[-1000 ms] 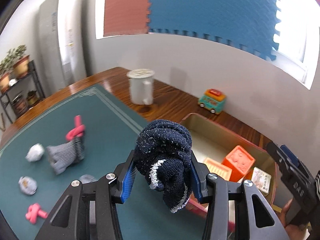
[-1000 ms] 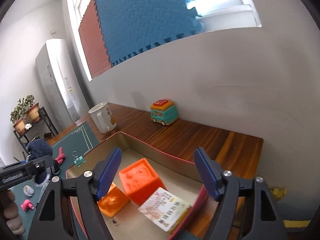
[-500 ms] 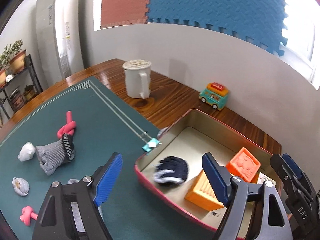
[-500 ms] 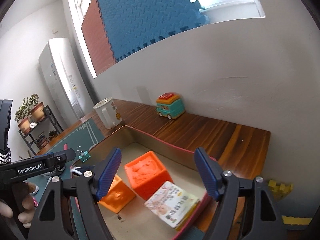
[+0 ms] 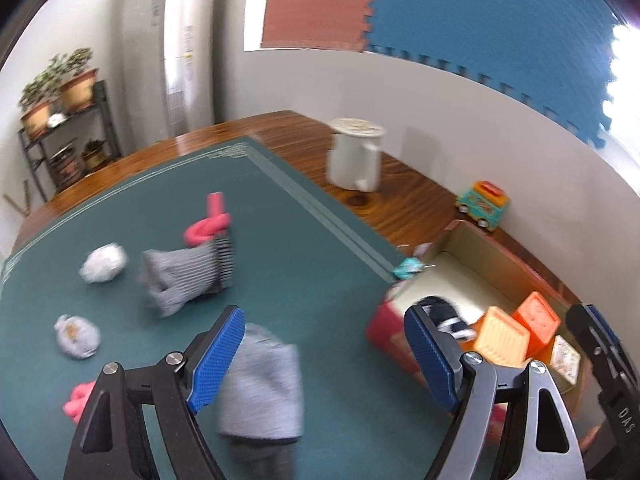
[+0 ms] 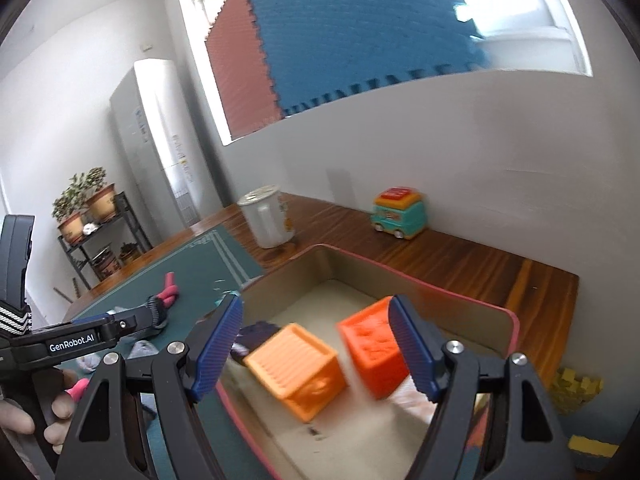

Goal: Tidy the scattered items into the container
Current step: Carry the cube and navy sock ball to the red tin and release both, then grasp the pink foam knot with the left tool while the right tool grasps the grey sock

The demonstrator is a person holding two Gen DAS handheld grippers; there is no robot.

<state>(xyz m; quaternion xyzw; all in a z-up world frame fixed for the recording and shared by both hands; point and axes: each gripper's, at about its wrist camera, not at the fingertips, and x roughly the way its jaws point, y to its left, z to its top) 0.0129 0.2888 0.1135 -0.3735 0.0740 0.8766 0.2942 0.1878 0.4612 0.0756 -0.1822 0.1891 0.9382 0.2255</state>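
Observation:
My left gripper [image 5: 324, 352] is open and empty above the green mat [image 5: 280, 240]. A light grey sock [image 5: 260, 384] lies just beneath it. Another grey striped sock [image 5: 188, 276], two pink knots [image 5: 208, 228] [image 5: 78, 400] and two crumpled paper balls [image 5: 104, 262] [image 5: 76, 336] are scattered on the mat. The red-rimmed container [image 6: 472, 304] holds the dark blue sock [image 5: 444, 312], two orange cubes [image 6: 300, 364] [image 6: 372, 344] and a small card [image 5: 564, 360]. My right gripper [image 6: 316, 348] hangs open over the container with nothing in it.
A white mug [image 5: 354, 158] and a toy bus [image 5: 482, 204] stand on the wooden table near the wall. A teal binder clip [image 5: 408, 266] lies at the container's corner. A plant shelf [image 5: 60, 128] stands far left. A hand [image 6: 52, 408] holds the left gripper.
The left gripper opened and dropped the dark blue sock into the container, then swung left over the mat toward the grey sock. The right gripper dipped lower over the cubes.

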